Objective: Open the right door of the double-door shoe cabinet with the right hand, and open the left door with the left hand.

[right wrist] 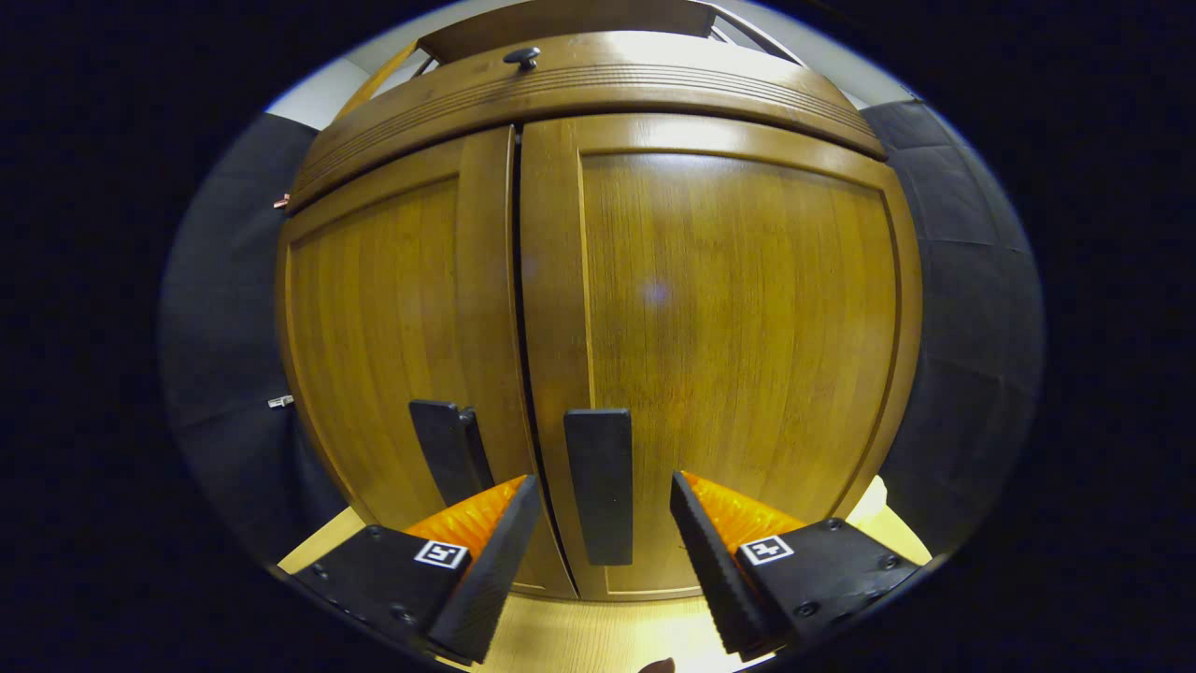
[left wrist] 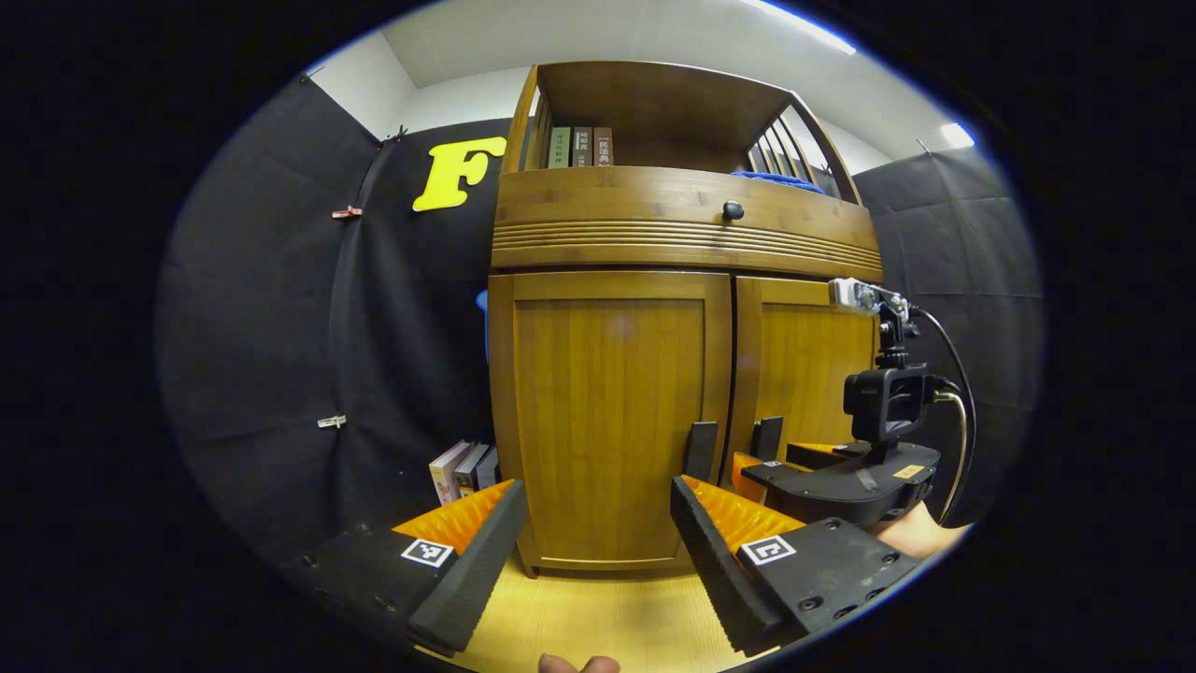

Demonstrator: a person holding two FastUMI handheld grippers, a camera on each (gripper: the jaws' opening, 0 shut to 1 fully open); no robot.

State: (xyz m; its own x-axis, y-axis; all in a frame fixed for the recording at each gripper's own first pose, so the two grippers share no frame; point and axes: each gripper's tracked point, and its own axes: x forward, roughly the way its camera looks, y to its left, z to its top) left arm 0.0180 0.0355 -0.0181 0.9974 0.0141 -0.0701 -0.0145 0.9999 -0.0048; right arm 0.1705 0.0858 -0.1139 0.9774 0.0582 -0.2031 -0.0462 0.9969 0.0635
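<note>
Bamboo shoe cabinet (right wrist: 729,308), both doors shut | right gripper (right wrist: 603,547) spread open, right door handle (right wrist: 599,486) between fingers | you: close squarely, pull outward | left gripper (left wrist: 598,533) open, far.

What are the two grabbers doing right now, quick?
Left gripper: open, holding nothing, back from the cabinet's left door.
Right gripper: open, fingers either side of the right door's handle, not squeezing it yet.
</note>
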